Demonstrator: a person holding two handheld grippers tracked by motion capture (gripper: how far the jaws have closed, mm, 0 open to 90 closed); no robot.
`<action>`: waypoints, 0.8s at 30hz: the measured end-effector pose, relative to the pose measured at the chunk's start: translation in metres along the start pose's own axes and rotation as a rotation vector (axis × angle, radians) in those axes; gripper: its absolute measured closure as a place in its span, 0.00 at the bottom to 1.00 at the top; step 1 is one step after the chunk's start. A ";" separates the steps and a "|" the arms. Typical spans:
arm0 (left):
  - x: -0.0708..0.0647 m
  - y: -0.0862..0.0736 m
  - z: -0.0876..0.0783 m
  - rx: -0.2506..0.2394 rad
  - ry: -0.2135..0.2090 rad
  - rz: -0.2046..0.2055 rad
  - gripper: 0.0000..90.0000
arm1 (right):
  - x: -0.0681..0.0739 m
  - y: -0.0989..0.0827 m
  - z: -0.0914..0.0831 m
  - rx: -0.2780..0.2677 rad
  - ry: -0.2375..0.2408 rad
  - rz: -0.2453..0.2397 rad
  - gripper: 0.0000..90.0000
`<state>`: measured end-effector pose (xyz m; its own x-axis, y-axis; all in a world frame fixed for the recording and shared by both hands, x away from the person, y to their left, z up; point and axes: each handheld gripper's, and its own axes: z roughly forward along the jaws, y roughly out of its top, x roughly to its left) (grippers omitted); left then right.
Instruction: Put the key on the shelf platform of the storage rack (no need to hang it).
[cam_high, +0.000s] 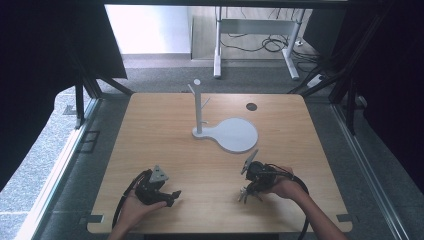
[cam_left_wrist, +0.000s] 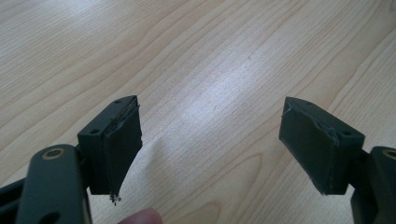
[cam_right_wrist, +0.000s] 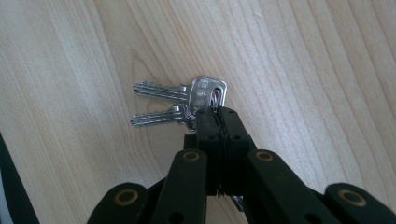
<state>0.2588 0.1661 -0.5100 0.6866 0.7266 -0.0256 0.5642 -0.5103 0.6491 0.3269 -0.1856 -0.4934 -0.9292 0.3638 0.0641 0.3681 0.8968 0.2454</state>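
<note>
Keys (cam_right_wrist: 187, 102) pinched in the right tongs (cam_right_wrist: 217, 114) over the wooden surface (cam_high: 210, 165).
Right tongs were pressed together on the ring end of the two silver keys, whose blades stuck out to the left of the tips, low over the surface. Left tongs (cam_left_wrist: 210, 144) stood spread wide, with bare wood between the pads. A white stand (cam_high: 200, 107) with its round base stood well beyond both tongs.

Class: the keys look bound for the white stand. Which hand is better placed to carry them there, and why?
Right. The right gripper is already shut on the keys and sits nearer the stand; the left gripper is open and empty.
</note>
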 end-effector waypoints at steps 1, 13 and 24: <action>0.000 0.000 0.000 0.000 0.000 0.000 0.24 | 0.000 0.000 0.000 0.000 0.000 0.000 0.99; 0.001 0.000 -0.003 -0.008 0.002 -0.002 0.24 | 0.002 0.002 -0.020 -0.006 -0.028 0.040 0.99; 0.003 0.000 -0.007 -0.020 0.006 -0.003 0.24 | 0.005 0.006 -0.050 -0.034 -0.071 0.036 0.99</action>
<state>0.2578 0.1714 -0.5043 0.6820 0.7310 -0.0227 0.5568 -0.4988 0.6642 0.3231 -0.1914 -0.4433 -0.9104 0.4136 0.0051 0.3987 0.8742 0.2771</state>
